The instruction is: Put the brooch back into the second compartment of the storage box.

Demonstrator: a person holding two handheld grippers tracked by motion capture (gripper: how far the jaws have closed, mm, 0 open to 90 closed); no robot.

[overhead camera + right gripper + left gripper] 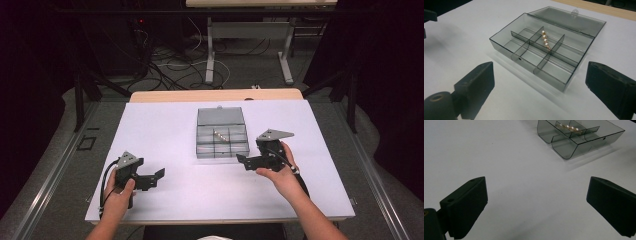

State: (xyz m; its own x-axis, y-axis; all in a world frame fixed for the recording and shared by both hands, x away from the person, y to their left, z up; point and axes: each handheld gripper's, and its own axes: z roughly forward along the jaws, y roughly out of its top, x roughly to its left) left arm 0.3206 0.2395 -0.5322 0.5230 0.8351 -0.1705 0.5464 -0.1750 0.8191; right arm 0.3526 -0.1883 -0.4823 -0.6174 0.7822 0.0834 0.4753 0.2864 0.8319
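Note:
A smoky clear compartment box (222,154) sits on the white board, its lid (221,116) lying open behind it. A gold piece set with pearls (220,135) lies in a middle compartment. My right gripper (248,153) is just off the box's front right corner, open and holding nothing. In the right gripper view the box (506,45) and the pearl piece (545,40) lie beyond my right gripper (539,85). My left gripper (152,179) rests open at the front left, far from the box. The left gripper view shows its wide jaws (536,205) over bare board, with the box (574,147) at upper right.
The white board (165,130) covers most of a wooden table whose back edge (215,95) shows beyond it. Cables and the legs of another table (210,55) lie on the floor behind. Dark curtains flank both sides.

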